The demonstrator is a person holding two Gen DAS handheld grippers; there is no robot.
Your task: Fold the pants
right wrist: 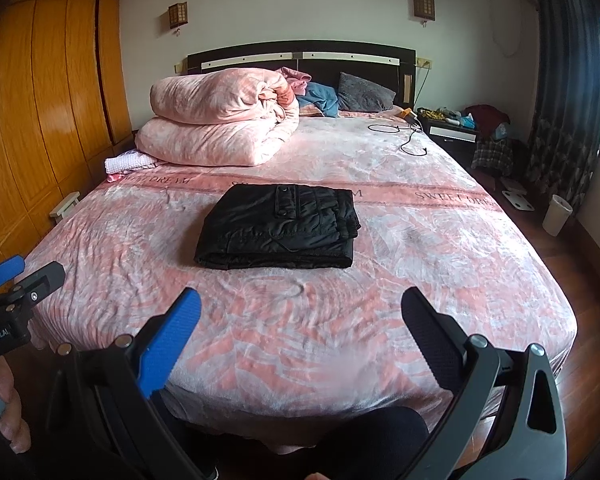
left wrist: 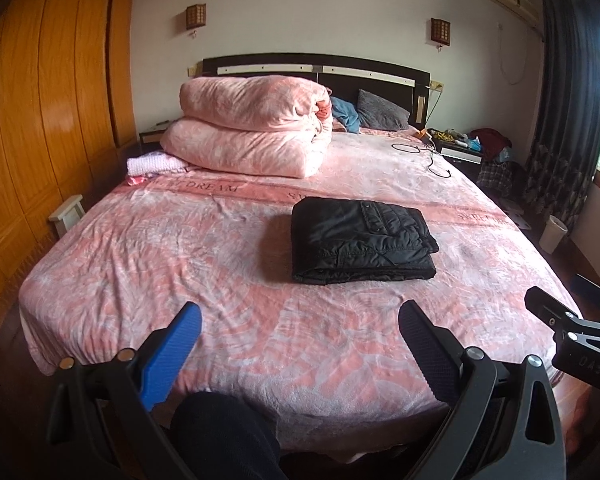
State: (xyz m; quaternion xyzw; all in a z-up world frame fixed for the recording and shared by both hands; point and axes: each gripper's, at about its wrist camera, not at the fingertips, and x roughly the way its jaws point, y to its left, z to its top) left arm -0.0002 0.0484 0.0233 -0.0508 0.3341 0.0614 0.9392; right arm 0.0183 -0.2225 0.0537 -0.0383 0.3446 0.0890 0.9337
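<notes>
Black padded pants (left wrist: 362, 240) lie folded into a compact rectangle on the pink bed (left wrist: 148, 264), a little beyond its middle; the right wrist view shows the same pants (right wrist: 280, 228) and bed (right wrist: 440, 264). My left gripper (left wrist: 300, 320) hovers open above the foot of the bed, well short of the pants, with nothing between its blue and black fingers. My right gripper (right wrist: 300, 308) is likewise open and empty, held back from the pants. The right gripper's body shows at the right edge of the left view, and the left gripper's body with a hand shows at the left edge of the right view.
A folded pink duvet (left wrist: 252, 128) and pillows (left wrist: 380, 110) lie by the headboard. A black cable (left wrist: 432, 156) trails on the far right of the bed. A wooden wardrobe (left wrist: 40, 120) lines the left side. A nightstand (left wrist: 460, 148), clutter and a white bin (left wrist: 554, 234) stand right.
</notes>
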